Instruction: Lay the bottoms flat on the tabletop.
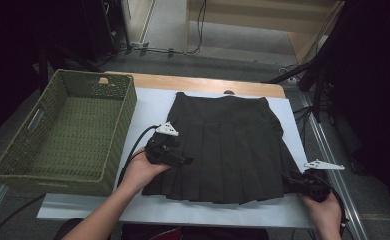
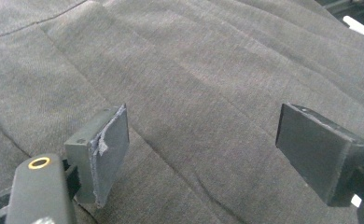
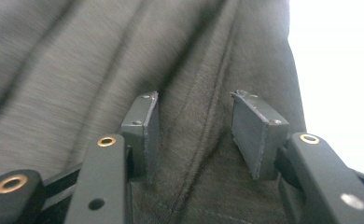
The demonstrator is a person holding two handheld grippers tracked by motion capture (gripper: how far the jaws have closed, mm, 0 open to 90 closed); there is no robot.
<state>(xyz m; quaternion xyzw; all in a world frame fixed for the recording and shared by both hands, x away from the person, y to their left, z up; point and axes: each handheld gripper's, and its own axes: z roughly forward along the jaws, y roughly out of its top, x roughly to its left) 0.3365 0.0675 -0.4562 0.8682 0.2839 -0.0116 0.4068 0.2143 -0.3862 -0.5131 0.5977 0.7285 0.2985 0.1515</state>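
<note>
A dark pleated skirt (image 1: 228,145) lies flat on a white sheet (image 1: 150,102), waistband at the far side. My left gripper (image 1: 184,160) rests over the skirt's left side, held by a hand. In the left gripper view its jaws (image 2: 201,149) stand wide apart above the grey cloth (image 2: 194,70) with nothing between the pads. My right gripper (image 1: 289,179) is at the skirt's near right corner. In the right gripper view its jaws (image 3: 196,133) straddle a seamed fold of the skirt's edge (image 3: 203,116); the pads are partly apart and do not press on the cloth.
A green woven basket (image 1: 120,127) stands at the left of the table, close to the left hand. The wooden table edge (image 1: 208,82) runs behind the skirt. Cables and dark stands (image 1: 313,75) lie on the floor beyond.
</note>
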